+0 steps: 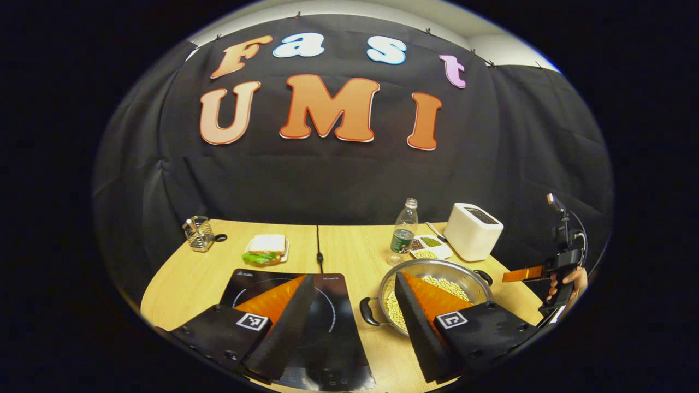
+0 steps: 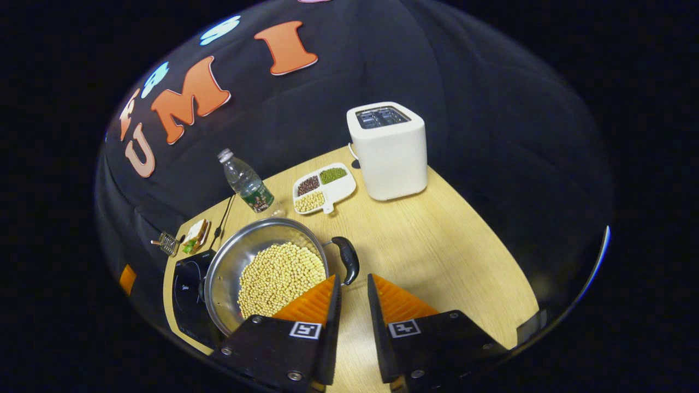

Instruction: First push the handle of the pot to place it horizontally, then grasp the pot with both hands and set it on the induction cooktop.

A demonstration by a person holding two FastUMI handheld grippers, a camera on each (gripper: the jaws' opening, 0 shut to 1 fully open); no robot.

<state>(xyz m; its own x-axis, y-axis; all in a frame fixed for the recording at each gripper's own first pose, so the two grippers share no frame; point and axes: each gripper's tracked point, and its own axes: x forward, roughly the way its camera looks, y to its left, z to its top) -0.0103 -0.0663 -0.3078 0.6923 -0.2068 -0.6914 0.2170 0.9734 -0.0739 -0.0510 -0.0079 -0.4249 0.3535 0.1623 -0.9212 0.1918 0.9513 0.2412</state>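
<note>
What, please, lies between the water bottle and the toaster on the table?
The divided dish of beans lies between the water bottle and the toaster, seen in the right gripper view.

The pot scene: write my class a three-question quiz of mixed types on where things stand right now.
1. True or false: the pot already sits on the induction cooktop.
2. What fills the pot? A) water B) pale beans C) sliced bread
3. Fill in: the white toaster stands beside a divided ____ of beans.

Key:
1. False; it rests on the table beside the cooktop.
2. B
3. dish. Both the left tongs and right tongs are open, holding nothing.
</note>
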